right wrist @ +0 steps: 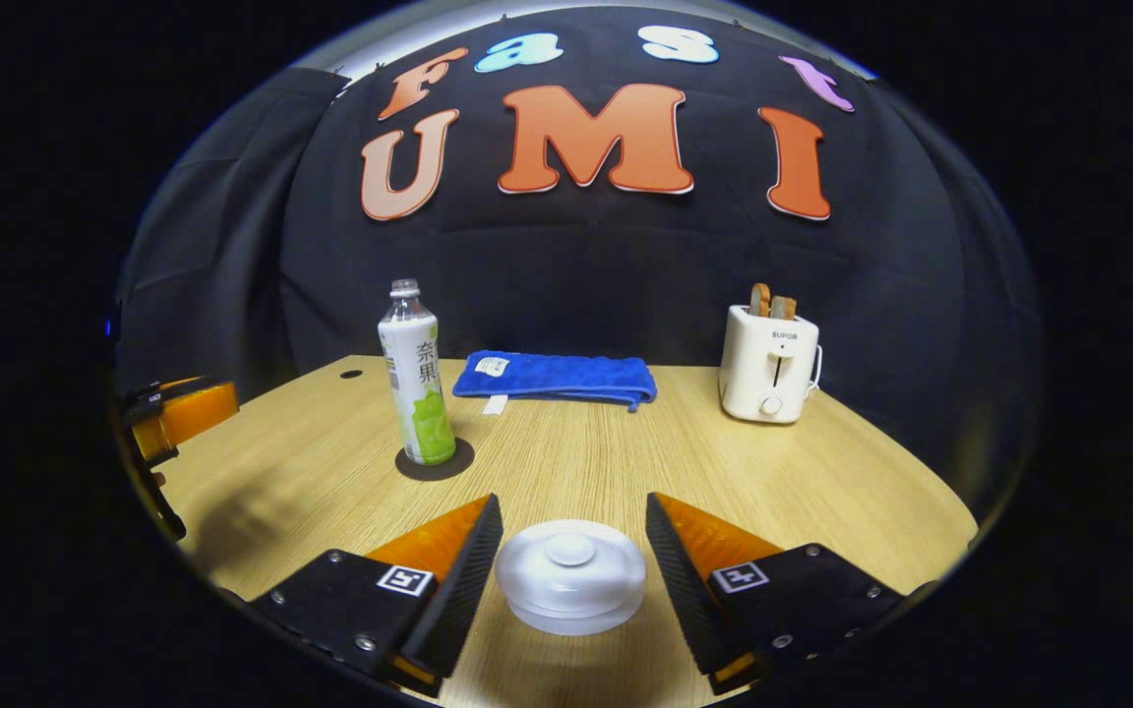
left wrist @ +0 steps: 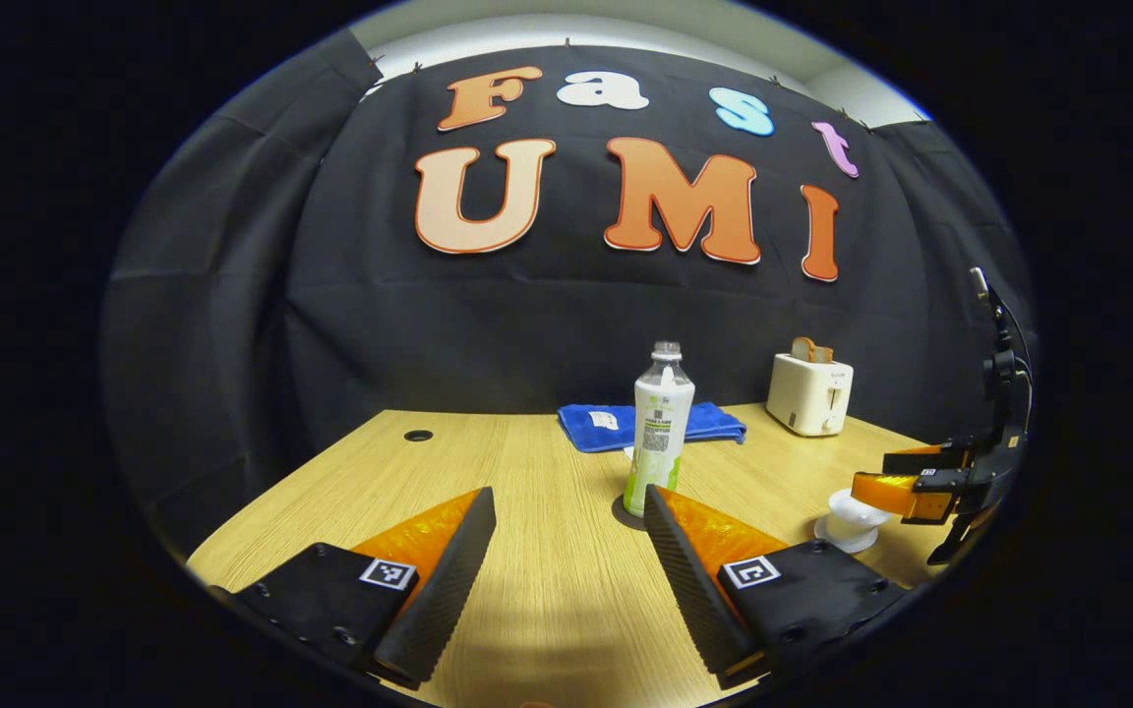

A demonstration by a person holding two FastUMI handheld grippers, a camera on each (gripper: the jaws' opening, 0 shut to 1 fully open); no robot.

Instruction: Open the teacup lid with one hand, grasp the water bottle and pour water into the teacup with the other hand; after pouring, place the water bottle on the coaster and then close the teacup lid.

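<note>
A water bottle point(left wrist: 660, 433) with a white and green label stands upright on a round dark coaster point(left wrist: 623, 513) at mid-table. My left gripper point(left wrist: 566, 494) is open, low over the table in front of the bottle and a little to its left, holding nothing. In the right gripper view, the white teacup point(right wrist: 571, 580) sits with its lid point(right wrist: 569, 551) on, between the fingers of my open right gripper point(right wrist: 572, 503); a small gap shows on each side. The bottle point(right wrist: 416, 379) and coaster point(right wrist: 436, 460) stand farther off to the left. The right gripper point(left wrist: 921, 484) hovers over the teacup point(left wrist: 850, 521) in the left gripper view.
A folded blue towel point(right wrist: 555, 377) lies at the back of the wooden table point(right wrist: 576, 452). A white toaster point(right wrist: 768, 364) with bread in its slots stands at the back right. The left gripper point(right wrist: 178, 413) shows at the left edge. A cable hole point(left wrist: 418, 435) sits far left.
</note>
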